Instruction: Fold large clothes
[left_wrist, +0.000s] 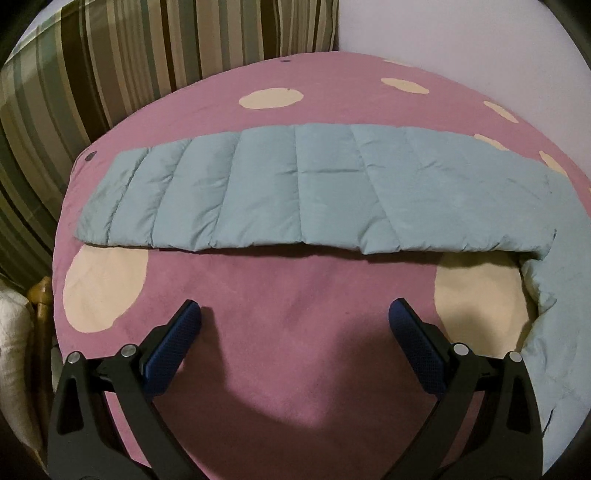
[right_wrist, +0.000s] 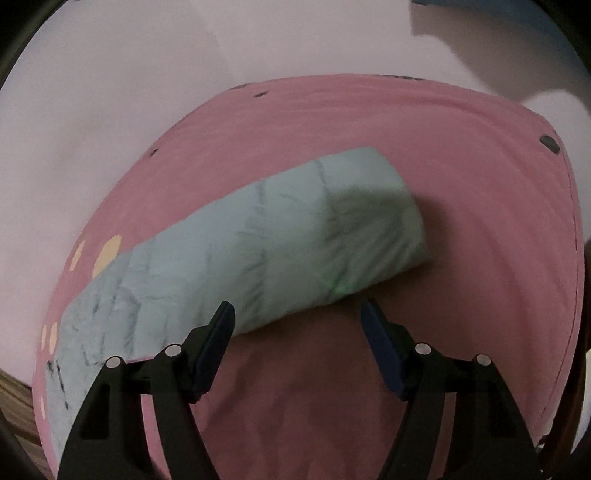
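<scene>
A pale blue quilted garment (left_wrist: 303, 188) lies folded into a long strip across a pink bedspread (left_wrist: 288, 332) with cream dots. In the left wrist view its right end curls toward the camera. My left gripper (left_wrist: 294, 317) hovers open over bare pink cloth, short of the strip's near edge, with nothing between its fingers. In the blurred right wrist view, one end of the same garment (right_wrist: 280, 240) lies at a slant. My right gripper (right_wrist: 297, 317) is open just short of that end's near edge, its left fingertip (right_wrist: 225, 317) overlapping the strip in the picture, nothing pressed between the pads.
A striped pillow (left_wrist: 110, 62) stands at the back left against a pale wall (left_wrist: 461, 33). A wooden bed frame part (left_wrist: 40, 295) and white fabric show at the left edge. In the right wrist view the bedspread (right_wrist: 480, 221) drops off at the right, and wood floor (right_wrist: 14, 398) shows lower left.
</scene>
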